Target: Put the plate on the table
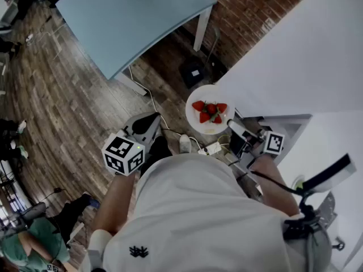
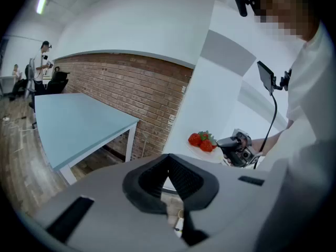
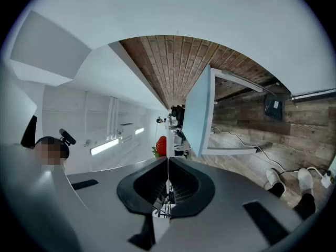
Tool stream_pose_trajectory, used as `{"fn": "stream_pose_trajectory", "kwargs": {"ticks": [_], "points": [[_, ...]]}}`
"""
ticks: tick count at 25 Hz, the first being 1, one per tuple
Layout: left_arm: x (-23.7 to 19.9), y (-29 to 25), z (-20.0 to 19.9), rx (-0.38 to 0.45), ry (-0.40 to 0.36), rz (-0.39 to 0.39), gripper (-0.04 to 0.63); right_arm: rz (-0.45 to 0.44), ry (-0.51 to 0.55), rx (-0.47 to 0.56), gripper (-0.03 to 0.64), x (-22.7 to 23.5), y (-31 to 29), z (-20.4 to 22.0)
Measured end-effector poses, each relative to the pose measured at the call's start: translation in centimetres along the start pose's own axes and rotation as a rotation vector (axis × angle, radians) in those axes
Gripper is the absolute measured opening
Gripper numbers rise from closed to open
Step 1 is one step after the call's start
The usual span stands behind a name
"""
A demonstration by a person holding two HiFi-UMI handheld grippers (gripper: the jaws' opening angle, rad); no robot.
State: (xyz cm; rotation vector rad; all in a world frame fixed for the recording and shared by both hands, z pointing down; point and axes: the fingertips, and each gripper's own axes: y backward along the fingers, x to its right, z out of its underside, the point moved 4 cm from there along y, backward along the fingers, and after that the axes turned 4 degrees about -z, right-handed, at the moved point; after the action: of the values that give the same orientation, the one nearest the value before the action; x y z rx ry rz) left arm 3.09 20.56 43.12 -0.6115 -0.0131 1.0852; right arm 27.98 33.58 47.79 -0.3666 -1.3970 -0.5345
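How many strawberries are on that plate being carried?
5 strawberries show on the plate: three in a row on the side away from the person, and two nearer the right hand-held gripper clamped on its rim. The leaves among them may hide another.

Red strawberries (image 1: 210, 112) sit just ahead of the right claw (image 1: 231, 124). A white power strip (image 1: 212, 148) lies on the wooden floor (image 1: 68, 95) between that claw and the left claw (image 1: 152, 119). Beyond both claws, a black box (image 1: 195, 72) rests near the brick wall (image 1: 249, 10). Far behind the left claw is a person in green (image 1: 25, 239).
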Motion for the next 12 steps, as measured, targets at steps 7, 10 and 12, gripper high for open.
{"fn": "stream_pose_trajectory", "kwargs": {"ticks": [7, 10, 12], "points": [[1.2, 0.1, 0.2, -0.005, 0.002, -0.015, 0.002, -0.004, 0.013, -0.026, 0.014, 0.0, 0.2, -0.2], [1.6, 0.1, 0.7, 0.001, 0.006, -0.02, 0.002, -0.023, 0.012, -0.037, 0.014, 0.4, 0.5, 0.0], [1.7, 0.2, 1.1, 0.002, 0.006, -0.026, 0.002, -0.036, 0.004, -0.037, 0.015, 0.7, 0.4, 0.1]]}}
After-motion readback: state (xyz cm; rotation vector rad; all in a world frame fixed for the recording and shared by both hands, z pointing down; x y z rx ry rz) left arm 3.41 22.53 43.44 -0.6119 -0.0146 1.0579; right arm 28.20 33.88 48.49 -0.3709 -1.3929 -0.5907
